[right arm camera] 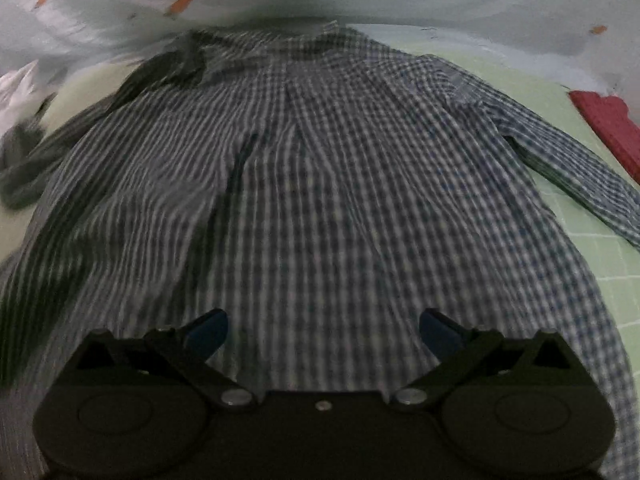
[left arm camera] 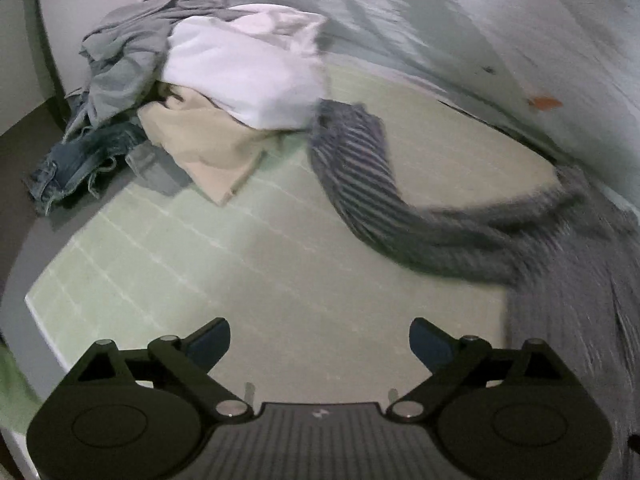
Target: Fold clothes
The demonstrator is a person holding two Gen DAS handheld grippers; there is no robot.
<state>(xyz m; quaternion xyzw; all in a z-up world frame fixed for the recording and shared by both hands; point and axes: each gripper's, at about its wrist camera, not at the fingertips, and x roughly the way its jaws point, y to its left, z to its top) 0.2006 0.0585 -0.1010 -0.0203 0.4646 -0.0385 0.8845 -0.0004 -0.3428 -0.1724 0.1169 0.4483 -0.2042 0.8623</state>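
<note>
A green mat [left arm camera: 248,264] covers the desk. The checked shirt [right arm camera: 320,184] lies spread flat on it (one sleeve [left arm camera: 360,184] curls leftward), beside a heap of clothes [left arm camera: 192,92]. Both the left gripper [left arm camera: 319,340] and right gripper [right arm camera: 323,330] hover with jaws wide apart, holding nothing.

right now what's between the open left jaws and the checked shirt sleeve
Only bare pale green gridded mat lies between the left gripper and the blue-and-white checked shirt's sleeve, seen in the left wrist view.
</note>
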